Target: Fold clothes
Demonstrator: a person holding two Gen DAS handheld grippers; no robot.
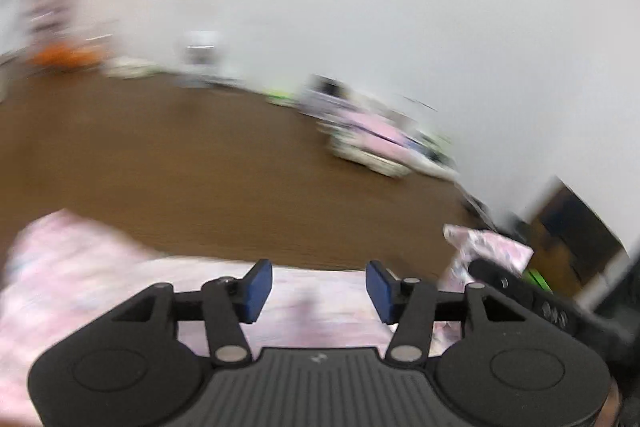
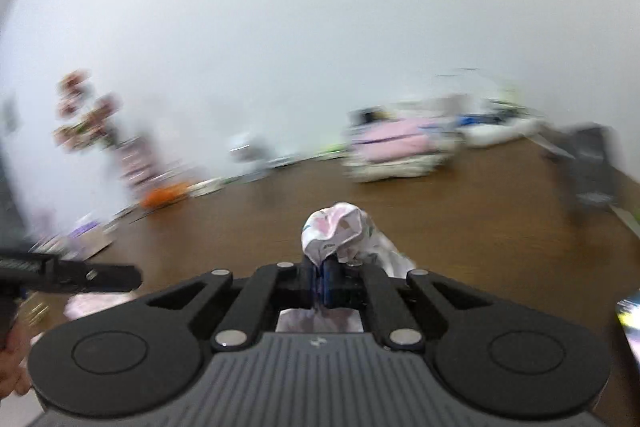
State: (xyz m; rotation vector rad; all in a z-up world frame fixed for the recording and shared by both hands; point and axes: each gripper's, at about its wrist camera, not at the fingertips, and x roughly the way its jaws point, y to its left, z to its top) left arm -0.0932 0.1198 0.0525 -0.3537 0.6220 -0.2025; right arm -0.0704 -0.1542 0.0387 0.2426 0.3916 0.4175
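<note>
Both views motion-blurred; brown table [image 1: 168, 163] runs wide and bare ahead of both grippers, open surface straight in front and to the left of the left gripper [image 1: 319, 289], far edge meets a white wall [image 1: 360, 7] lined with blurred clutter. Stack of folded clothes [image 1: 372, 143], pink on top, sits well ahead and to the right of the left gripper, near the table's far edge; same stack [image 2: 396, 151] ahead and slightly right of the right gripper [image 2: 321, 281]. Orange object [image 2: 164, 195] far ahead-left of the right gripper by the wall, too blurred to identify. Dark blurred shape [image 2: 588, 163] far right of the right gripper at the table's right side, can't tell what. Left gripper released, blue pads [image 1: 258, 289] standing apart, nothing between them; pink patterned garment [image 1: 92, 279] lies flat on the table just under and to the left of it, pads not pressing on it. Right gripper clenched on a bunched corner of the same garment [image 2: 340, 231], cloth sticking up just beyond the fingertips and hanging down to the right, lifted off the table. In the left wrist view that pinched corner shows close to the right of the left gripper. A hand [image 2: 14, 359] holding the left gripper shows at the lower left of the right wrist view
</note>
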